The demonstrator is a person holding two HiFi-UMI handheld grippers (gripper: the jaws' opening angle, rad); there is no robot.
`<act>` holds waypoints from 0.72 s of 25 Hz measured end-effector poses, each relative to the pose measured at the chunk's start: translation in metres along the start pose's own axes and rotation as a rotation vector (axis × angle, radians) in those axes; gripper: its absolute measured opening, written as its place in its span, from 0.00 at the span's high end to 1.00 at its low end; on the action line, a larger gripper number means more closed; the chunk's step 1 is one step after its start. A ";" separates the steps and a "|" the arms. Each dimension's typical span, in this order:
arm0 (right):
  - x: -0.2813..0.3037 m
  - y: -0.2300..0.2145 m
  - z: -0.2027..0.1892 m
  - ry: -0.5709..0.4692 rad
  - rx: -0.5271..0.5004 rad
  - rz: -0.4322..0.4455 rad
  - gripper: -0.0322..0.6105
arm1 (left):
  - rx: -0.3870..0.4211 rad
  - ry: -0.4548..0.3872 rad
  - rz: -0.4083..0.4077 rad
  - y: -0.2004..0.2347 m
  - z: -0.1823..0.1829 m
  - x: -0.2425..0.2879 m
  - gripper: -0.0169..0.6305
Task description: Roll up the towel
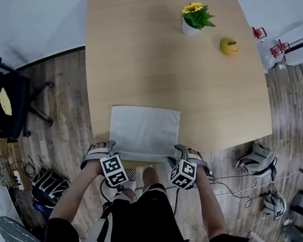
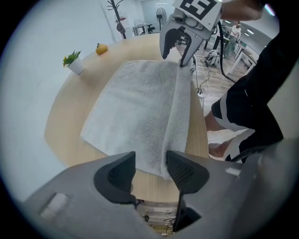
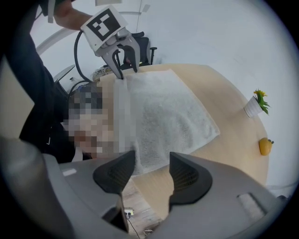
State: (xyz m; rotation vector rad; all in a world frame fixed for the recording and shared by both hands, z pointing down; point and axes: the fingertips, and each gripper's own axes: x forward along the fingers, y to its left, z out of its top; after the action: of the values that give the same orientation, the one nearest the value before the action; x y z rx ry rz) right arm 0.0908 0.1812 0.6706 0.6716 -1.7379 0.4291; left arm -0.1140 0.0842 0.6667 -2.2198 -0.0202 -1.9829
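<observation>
Your left claw and right claw stand wide at the pale grey terry towel's folded near edge; pinch both ends evenly and roll tight.

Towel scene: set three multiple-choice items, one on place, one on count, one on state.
1. On the table, the towel lies:
A) at the far edge
B) at the near edge, by the person
C) in the middle

2. Other things on the table number:
A) two
B) four
C) none

3. The left tool has its jaws:
A) shut on the towel
B) apart, pressing nothing
C) shut tight, empty

Answers:
1 B: the head view shows it at the person's edge.
2 A: a flowerpot and a yellow fruit.
3 B: the left gripper view shows a gap between the pads.
</observation>
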 end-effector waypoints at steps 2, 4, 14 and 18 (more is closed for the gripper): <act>0.000 -0.001 -0.001 0.000 0.002 -0.005 0.61 | 0.006 0.002 0.014 0.001 0.001 0.000 0.64; 0.000 -0.002 -0.001 0.001 0.001 -0.015 0.61 | 0.016 0.003 0.035 0.002 0.001 -0.001 0.62; -0.018 -0.006 0.003 -0.029 -0.004 -0.117 0.58 | -0.008 -0.043 0.120 0.010 0.007 -0.023 0.61; -0.035 -0.001 0.006 -0.054 -0.017 -0.157 0.58 | -0.008 -0.076 0.154 0.007 0.010 -0.040 0.61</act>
State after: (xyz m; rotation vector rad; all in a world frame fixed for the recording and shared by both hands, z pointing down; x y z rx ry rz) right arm 0.0925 0.1840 0.6355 0.8073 -1.7234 0.2897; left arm -0.1085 0.0821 0.6255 -2.2269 0.1450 -1.8215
